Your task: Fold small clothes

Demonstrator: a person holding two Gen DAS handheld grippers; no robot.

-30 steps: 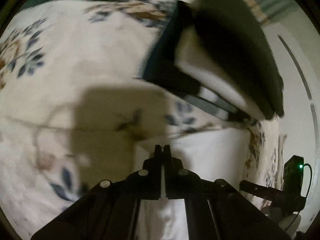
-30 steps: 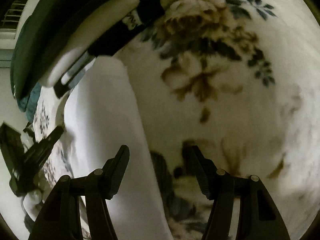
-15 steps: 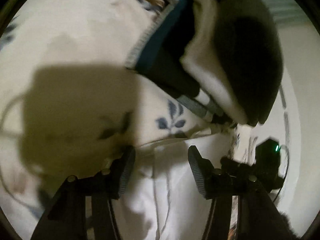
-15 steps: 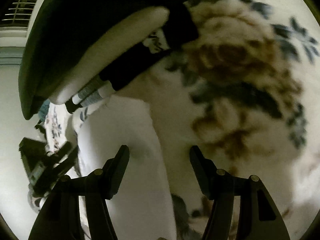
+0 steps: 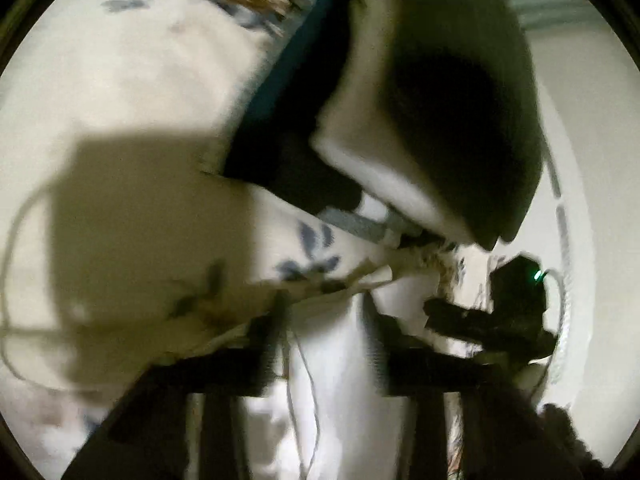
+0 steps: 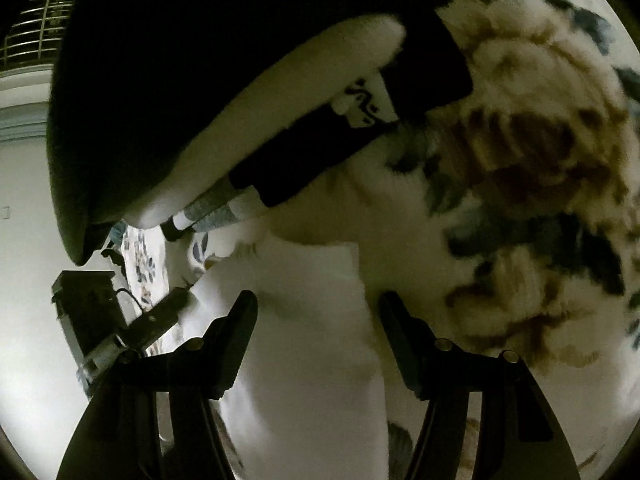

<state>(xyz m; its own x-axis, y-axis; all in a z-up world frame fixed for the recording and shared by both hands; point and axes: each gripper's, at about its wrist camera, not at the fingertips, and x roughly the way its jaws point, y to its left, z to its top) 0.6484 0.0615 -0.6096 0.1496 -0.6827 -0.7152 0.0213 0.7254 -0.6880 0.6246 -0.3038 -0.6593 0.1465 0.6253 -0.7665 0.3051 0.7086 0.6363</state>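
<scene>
A white garment (image 5: 340, 364) lies in a long folded strip on the floral bedsheet (image 5: 140, 92). My left gripper (image 5: 324, 320) is open, its jaws on either side of the strip's near end. The same white garment (image 6: 304, 320) runs under my right gripper (image 6: 316, 312), which is open with one jaw over the cloth and the other near its right edge. Each gripper shows in the other's view: the right one (image 5: 492, 320) beyond the strip, the left one (image 6: 132, 328) at lower left. This view is blurred.
A stack of folded clothes, black, white and dark green (image 5: 420, 128), lies just beyond the white garment, also in the right wrist view (image 6: 240, 120). The flowered sheet (image 6: 520, 200) spreads to the right. A pale wall (image 5: 592, 160) stands past the bed's edge.
My left gripper was shut on the white cloth a second ago; it opened and now stands over the strip. Both grippers have moved forward toward the stack.
</scene>
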